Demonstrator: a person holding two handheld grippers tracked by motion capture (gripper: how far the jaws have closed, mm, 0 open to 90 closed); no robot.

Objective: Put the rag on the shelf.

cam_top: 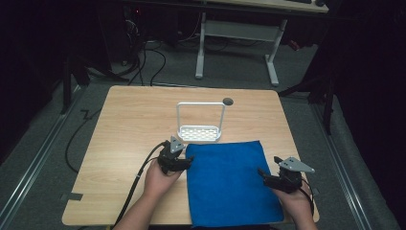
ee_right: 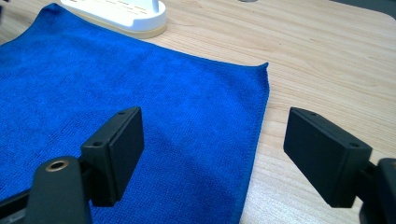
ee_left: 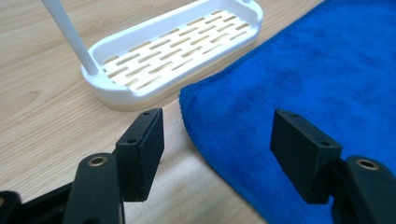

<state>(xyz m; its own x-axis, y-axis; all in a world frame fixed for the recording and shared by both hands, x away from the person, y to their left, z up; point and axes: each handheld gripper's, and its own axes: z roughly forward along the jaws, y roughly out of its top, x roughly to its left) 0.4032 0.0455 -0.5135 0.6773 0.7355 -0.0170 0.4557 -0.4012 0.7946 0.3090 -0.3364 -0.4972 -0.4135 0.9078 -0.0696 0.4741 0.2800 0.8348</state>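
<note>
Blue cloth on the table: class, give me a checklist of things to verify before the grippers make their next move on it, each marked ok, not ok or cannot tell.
1. Cloth lies flat on the table: ok.
2. Left gripper open, nothing between its jaws: ok.
3. Right gripper open, nothing held: ok.
4. Left gripper lined up astride the cloth's far left corner: ok.
5. Right gripper astride the cloth's right edge: ok.
6. Rack free of the cloth: cannot tell; its base sits right at the far edge, possibly touching.
</note>
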